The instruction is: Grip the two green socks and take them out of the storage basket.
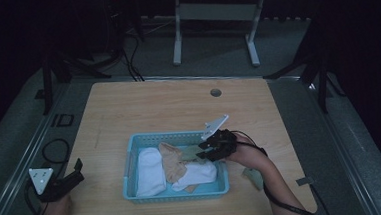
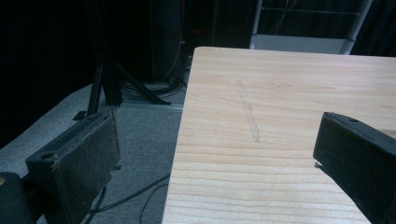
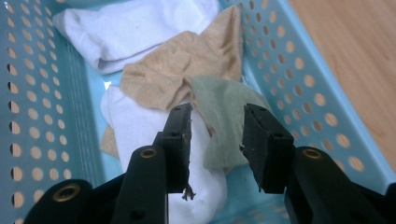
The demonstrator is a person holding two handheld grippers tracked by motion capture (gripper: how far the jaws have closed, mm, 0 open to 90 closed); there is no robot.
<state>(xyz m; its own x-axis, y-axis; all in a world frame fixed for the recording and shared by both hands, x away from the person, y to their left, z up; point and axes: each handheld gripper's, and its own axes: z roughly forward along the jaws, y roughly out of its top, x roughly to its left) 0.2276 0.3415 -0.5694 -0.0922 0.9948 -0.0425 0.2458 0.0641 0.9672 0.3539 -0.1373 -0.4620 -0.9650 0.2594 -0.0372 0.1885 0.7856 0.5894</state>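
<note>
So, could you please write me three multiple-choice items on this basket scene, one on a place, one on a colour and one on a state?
1. Where does the right gripper hover?
A. over the basket
B. over the table's far edge
C. over the floor

2. What colour is the sock nearest that gripper?
A. red
B. pale green
C. black

3. How is the left gripper?
A. shut on a sock
B. shut on nothing
C. open, holding nothing

Answers: 1 A, its jaws hang above the socks inside; 2 B, green fabric lies between the jaws; 3 C, bare table shows between its spread jaws.

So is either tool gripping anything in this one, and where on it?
Nothing is held. The right tool is open above the green sock in the blue basket; the left tool is open over the table.
</note>
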